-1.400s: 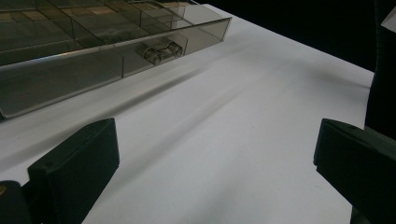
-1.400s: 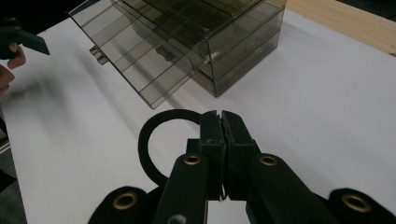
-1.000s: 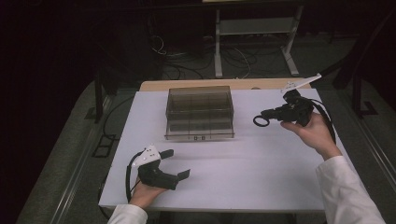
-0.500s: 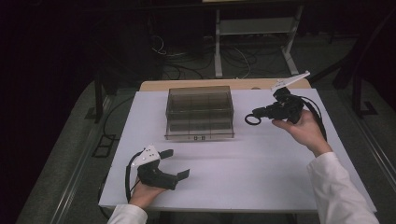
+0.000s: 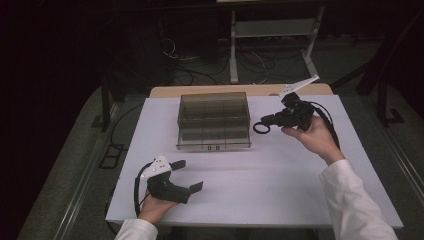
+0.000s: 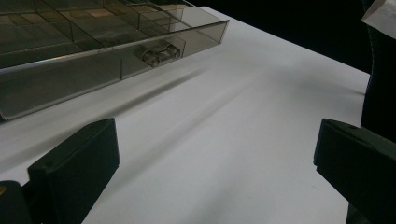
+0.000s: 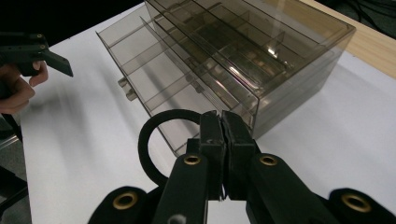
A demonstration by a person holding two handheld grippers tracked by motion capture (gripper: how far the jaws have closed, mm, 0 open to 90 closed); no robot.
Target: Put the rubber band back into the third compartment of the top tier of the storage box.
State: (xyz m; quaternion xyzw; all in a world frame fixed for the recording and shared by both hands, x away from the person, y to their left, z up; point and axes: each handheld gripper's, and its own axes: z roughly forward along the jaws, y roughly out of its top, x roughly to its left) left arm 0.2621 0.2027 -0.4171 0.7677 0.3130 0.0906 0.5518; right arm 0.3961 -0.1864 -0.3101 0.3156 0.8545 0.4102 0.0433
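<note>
High view: the right gripper (image 5: 266, 123) is clamped on a thin black rubber ring (image 5: 260, 128) just right of the smoky transparent plastic drawer cabinet (image 5: 214, 120) on the white table (image 5: 280, 185). The left gripper (image 5: 187, 176), its jaws spread wide, rests in front of the cabinet.

Left gripper view: wide jaws with nothing between them, the cabinet (image 6: 93, 51) beyond.

Right gripper view: the jaws pinch the ring (image 7: 152, 140) before the cabinet (image 7: 233, 60).

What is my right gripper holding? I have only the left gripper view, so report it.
Observer: The right gripper is shut on a thin black ring.
Operator: Place it against the smoky clear plastic drawer box.
Observer: In the high view, the ring sits off the box's right side, apart from it.
Operator: Say whether it touches the white table.
Observer: It looks lifted above the table, at about the box's height.
</note>
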